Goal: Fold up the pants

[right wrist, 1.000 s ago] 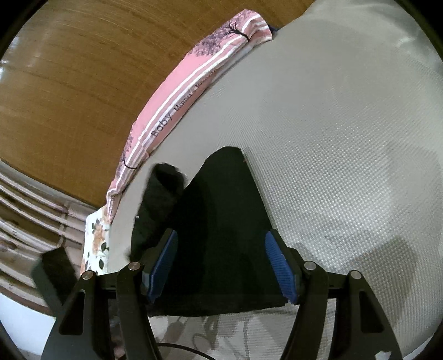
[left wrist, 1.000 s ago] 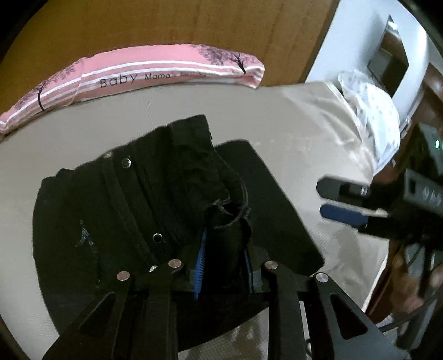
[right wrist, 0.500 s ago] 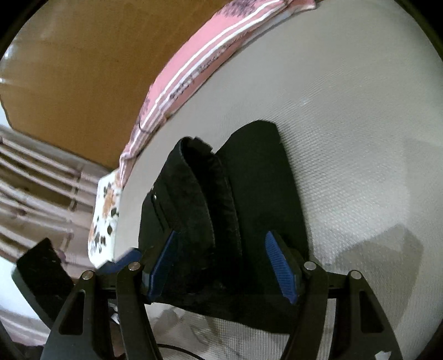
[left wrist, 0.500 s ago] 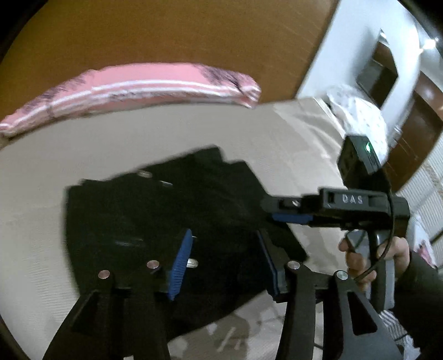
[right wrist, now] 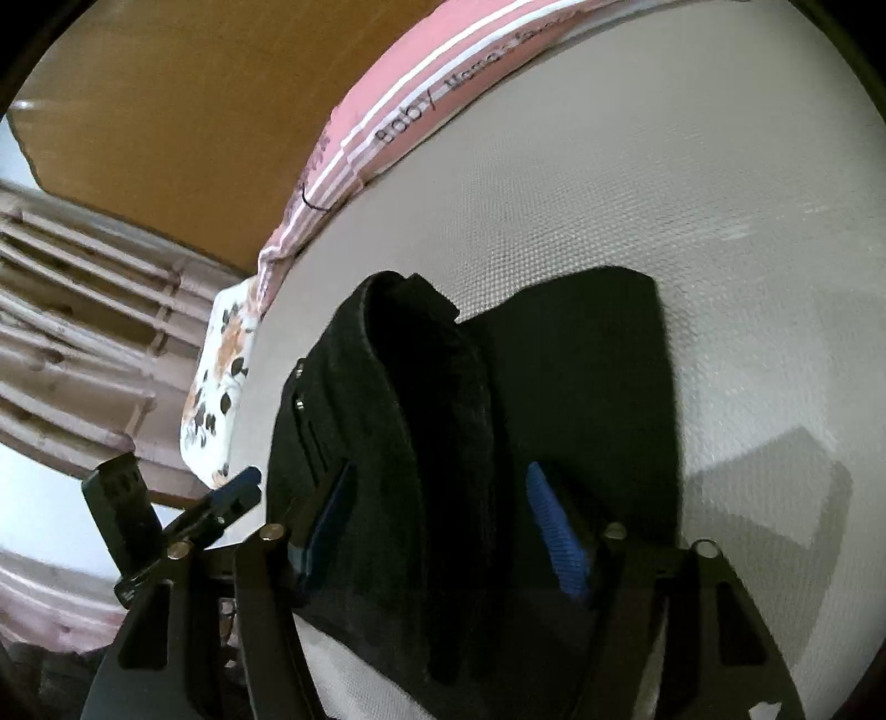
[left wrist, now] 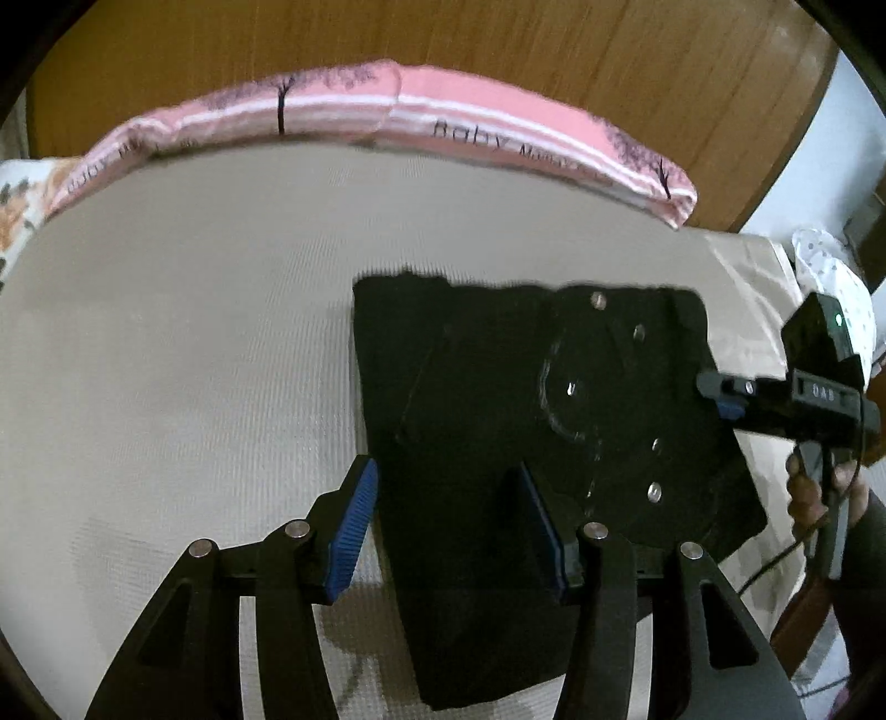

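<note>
Black pants (left wrist: 531, 421) lie folded on the beige mattress (left wrist: 183, 354), metal rivets showing on top. My left gripper (left wrist: 448, 529) stands open over their near left edge; its blue pads touch no cloth. Gripped by a hand (left wrist: 808, 493), my right gripper (left wrist: 720, 396) reaches the pants' right edge. In the right wrist view, a thick ridge of the pants (right wrist: 421, 421) runs between the fingers of my right gripper (right wrist: 443, 526). Its jaws are closing, and a gap shows beside the right pad (right wrist: 554, 526). The left gripper (right wrist: 232, 493) shows at the left.
A pink striped bolster (left wrist: 421, 119) printed "Baby" lies along the wooden headboard (left wrist: 443, 39). A floral pillow (right wrist: 221, 382) sits at the bed's left corner. White dotted cloth (left wrist: 830, 277) lies at the far right, past the mattress edge. Bare mattress spreads left of the pants.
My left gripper let go of the bunched black cloth, opened, and slid left. The pants now lie flatter. My right gripper moved in over the pants and its jaws narrowed.
</note>
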